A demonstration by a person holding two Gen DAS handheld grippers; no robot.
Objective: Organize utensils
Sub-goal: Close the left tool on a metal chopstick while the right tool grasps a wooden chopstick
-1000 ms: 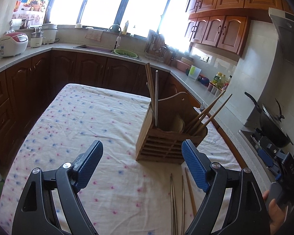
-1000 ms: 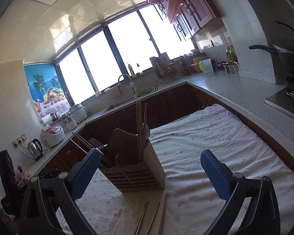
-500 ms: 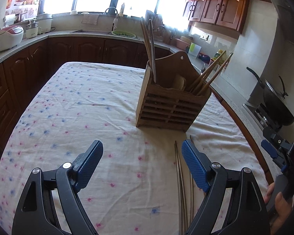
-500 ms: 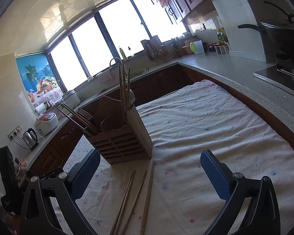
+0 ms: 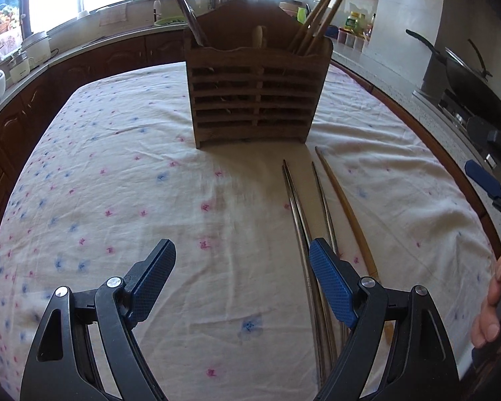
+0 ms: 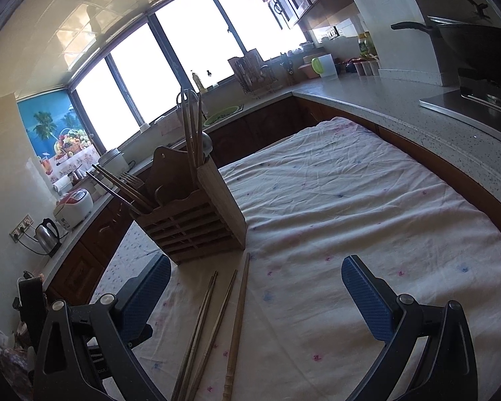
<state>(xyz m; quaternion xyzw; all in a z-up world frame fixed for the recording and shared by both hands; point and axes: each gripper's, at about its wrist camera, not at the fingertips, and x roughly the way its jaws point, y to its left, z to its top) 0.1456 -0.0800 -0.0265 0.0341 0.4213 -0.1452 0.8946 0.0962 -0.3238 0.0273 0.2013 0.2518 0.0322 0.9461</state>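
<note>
A slatted wooden utensil holder (image 5: 255,100) (image 6: 197,220) stands on the flowered tablecloth with chopsticks and a fork upright in it. In front of it lie several loose chopsticks: thin metal ones (image 5: 299,217) (image 6: 202,320) and a thicker wooden one (image 5: 347,214) (image 6: 238,314). My left gripper (image 5: 242,264) is open and low over the cloth, its right finger (image 5: 330,287) over the metal chopsticks. The right gripper (image 6: 257,287) is open too, nothing between its fingers, with the loose chopsticks just inside its left finger.
The table (image 5: 117,173) is ringed by dark wood cabinets and a stone counter (image 6: 400,113). A wok (image 5: 467,77) sits on the stove at the right. A rice cooker (image 6: 73,205) and kettle (image 6: 48,234) stand on the left counter. A person's hand (image 5: 491,304) shows at the right edge.
Both grippers have dropped toward the table and tipped downward. The left one swung round to face the holder's slatted front, and the loose chopsticks now run under its right finger.
</note>
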